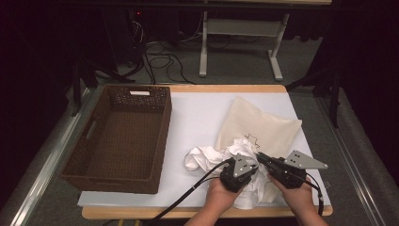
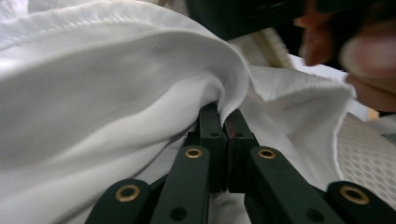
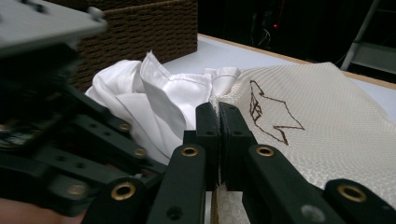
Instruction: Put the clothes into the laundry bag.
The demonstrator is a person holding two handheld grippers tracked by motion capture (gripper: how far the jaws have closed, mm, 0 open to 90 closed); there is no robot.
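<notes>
Near the table's front edge, left gripper [image 1: 244,165] pinches the white garment [image 2: 116,88]; right gripper [image 1: 260,157] clamps the cream mesh bag [image 3: 327,135].

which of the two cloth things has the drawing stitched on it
The cream mesh bag lying flat at the right, with a dark outline figure on it. The crumpled white garment beside it is plain, with nothing drawn on it.

Dark room, grey floor [image 1: 235,61], cables [image 1: 160,61]
</notes>
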